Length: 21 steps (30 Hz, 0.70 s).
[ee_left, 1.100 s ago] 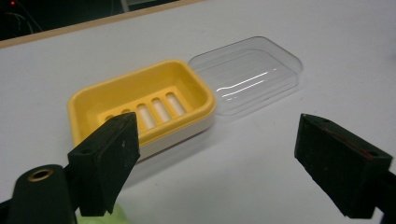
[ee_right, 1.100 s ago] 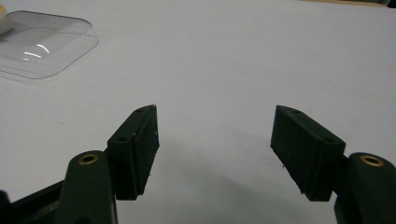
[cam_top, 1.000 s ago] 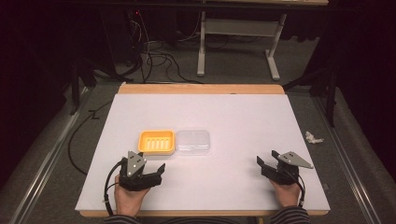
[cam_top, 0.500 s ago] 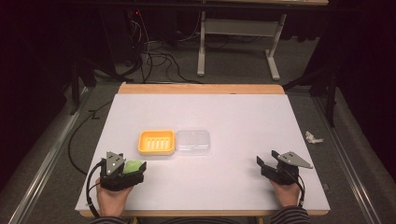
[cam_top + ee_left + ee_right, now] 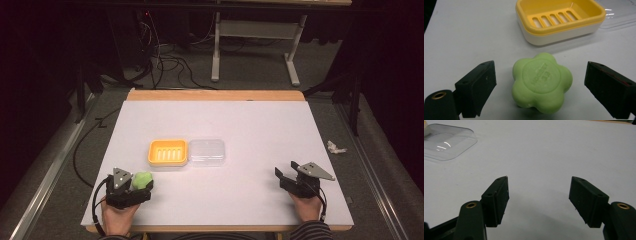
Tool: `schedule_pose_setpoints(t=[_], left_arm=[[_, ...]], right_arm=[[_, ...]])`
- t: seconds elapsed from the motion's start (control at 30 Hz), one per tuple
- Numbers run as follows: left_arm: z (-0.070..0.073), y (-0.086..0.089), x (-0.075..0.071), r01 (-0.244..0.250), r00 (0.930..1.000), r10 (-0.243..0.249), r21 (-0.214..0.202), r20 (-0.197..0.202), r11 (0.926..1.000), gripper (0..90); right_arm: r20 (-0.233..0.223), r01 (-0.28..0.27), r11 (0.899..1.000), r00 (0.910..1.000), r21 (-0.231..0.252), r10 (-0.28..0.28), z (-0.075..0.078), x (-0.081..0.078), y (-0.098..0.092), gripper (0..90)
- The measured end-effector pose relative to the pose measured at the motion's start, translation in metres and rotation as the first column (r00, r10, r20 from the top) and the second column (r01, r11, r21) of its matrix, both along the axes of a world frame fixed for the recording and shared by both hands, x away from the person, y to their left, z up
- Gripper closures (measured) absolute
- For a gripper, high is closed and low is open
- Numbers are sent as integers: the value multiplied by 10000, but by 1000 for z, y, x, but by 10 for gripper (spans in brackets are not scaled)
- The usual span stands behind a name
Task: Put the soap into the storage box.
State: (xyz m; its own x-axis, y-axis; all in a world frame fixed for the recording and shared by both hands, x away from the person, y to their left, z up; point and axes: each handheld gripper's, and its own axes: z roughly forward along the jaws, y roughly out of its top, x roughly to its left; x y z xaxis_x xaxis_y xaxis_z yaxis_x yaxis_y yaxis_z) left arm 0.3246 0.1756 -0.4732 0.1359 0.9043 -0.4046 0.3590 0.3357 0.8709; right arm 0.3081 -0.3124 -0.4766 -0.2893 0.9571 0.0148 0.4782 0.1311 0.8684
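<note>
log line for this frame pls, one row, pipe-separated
left tool open, straddling green soap, no contact | right tool open, empty | yellow soap dish empty | clear lid beside dish

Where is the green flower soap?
The green flower soap lies on the table, between the open left gripper, near the yellow soap dish.

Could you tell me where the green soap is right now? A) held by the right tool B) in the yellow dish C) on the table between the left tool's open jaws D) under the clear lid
C: the soap lies on the table, between the left tool's spread jaws, touching neither.
</note>
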Motion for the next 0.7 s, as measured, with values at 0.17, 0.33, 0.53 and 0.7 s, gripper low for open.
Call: schedule_pose_setpoints(t=[0.17, 0.33, 0.53, 0.7], left_arm=[[-10, 0, 4, -103, 9993, 101, -49, -355, 9999, 118], [-16, -4, 5, -203, 9989, 209, 139, -419, 9997, 145], [-21, -6, 7, -315, 9981, 326, 232, -518, 9992, 173], [-24, -9, 8, -362, 9981, 378, 339, -485, 9988, 209]], right_arm=[[41, -17, 9999, 10000, -108, 18, 0, 0, 0, 328], [10, -18, 10000, 10000, -98, 18, 0, 0, 0, 328], [5, -8, 9999, 10000, -101, 8, 0, 0, 0, 328], [22, 20, 10000, 10000, -77, -20, 0, 0, 0, 327]])
